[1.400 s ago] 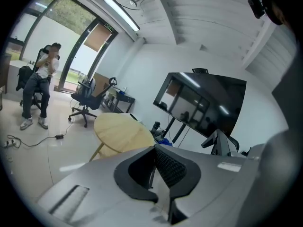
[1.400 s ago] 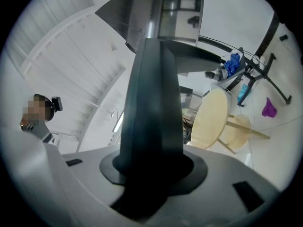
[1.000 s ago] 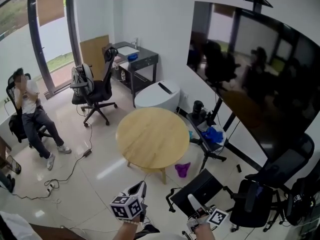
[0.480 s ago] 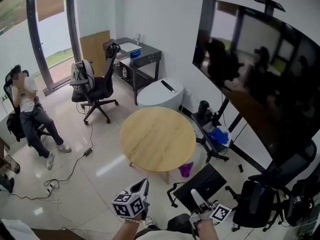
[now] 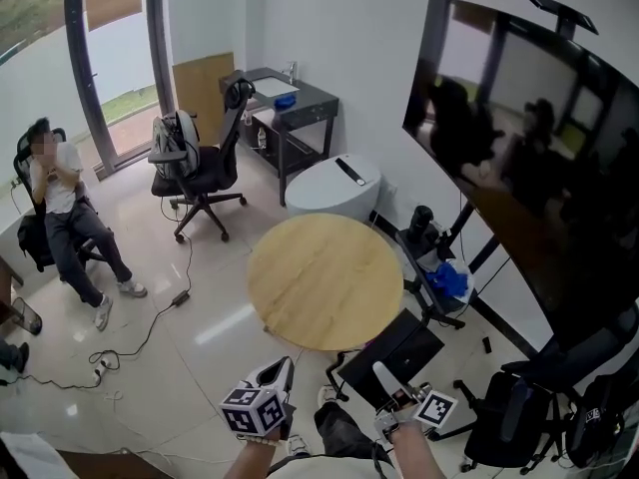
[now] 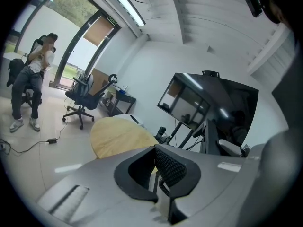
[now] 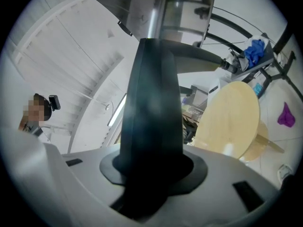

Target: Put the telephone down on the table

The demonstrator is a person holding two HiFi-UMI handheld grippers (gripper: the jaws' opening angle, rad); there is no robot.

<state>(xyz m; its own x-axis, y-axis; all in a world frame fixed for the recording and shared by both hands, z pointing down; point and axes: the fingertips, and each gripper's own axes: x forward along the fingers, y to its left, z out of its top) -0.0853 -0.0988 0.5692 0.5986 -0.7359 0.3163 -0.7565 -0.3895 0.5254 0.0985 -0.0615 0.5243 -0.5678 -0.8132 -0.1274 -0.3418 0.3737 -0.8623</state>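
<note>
The round wooden table (image 5: 324, 279) stands bare in the middle of the room, ahead of both grippers. My right gripper (image 5: 392, 399) is at the bottom edge of the head view, short of the table. In the right gripper view its jaws (image 7: 154, 167) are shut on the telephone (image 7: 154, 117), a dark upright slab that fills the middle, with the table (image 7: 232, 117) beyond it to the right. In the head view the telephone itself is hard to make out. My left gripper (image 5: 278, 379) is level with the right one; its pads (image 6: 155, 150) meet with nothing between them, and the table (image 6: 118, 136) lies ahead.
A black flat-topped stand (image 5: 394, 347) sits on the floor between the right gripper and the table. A person sits on a chair (image 5: 60, 208) at far left. An office chair (image 5: 200, 173), a dark desk (image 5: 295, 108), a white rounded unit (image 5: 334, 183), a large screen (image 5: 529, 148) and black chairs (image 5: 519, 407) ring the table. A cable (image 5: 130, 337) trails on the floor.
Both grippers have been carried forward toward the round table, which now sits closer and more to the right in the head view. The right jaws keep their hold.
</note>
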